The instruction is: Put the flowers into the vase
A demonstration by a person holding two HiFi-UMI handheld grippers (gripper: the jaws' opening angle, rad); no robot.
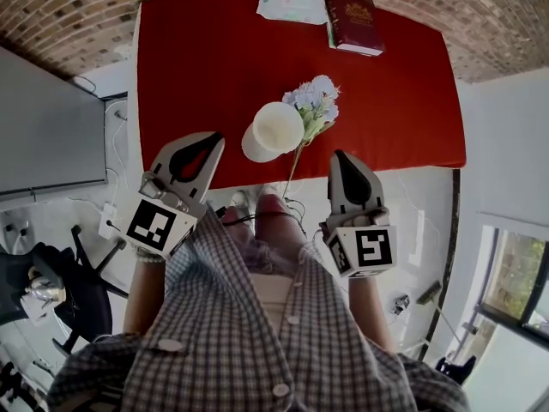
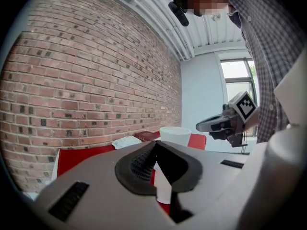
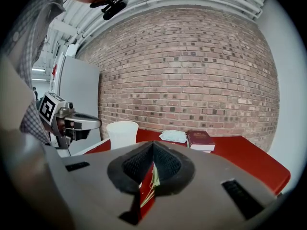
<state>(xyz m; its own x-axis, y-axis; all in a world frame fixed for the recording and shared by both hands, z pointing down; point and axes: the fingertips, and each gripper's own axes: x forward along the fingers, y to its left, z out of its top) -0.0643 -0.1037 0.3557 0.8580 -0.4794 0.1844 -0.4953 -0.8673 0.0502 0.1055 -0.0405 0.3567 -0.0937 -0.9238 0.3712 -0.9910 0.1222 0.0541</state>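
A white vase (image 1: 273, 131) stands upright near the front edge of the red table (image 1: 189, 58). A bunch of pale blue and white flowers (image 1: 316, 101) lies on the table just right of it, the stem (image 1: 294, 163) running to the front edge. My left gripper (image 1: 215, 138) is shut and empty, in front of the vase and to its left. My right gripper (image 1: 336, 155) is also shut and empty, a little right of the stem. The left gripper view shows the vase (image 2: 175, 134) and the right gripper (image 2: 225, 123). Green stems (image 3: 153, 178) show behind the right jaws.
A dark red book (image 1: 353, 22) and a white tissue packet (image 1: 290, 5) lie at the table's far edge. A grey panel (image 1: 43, 127) stands to the left and a black chair (image 1: 51, 290) is on the floor. A brick wall (image 3: 192, 71) is behind the table.
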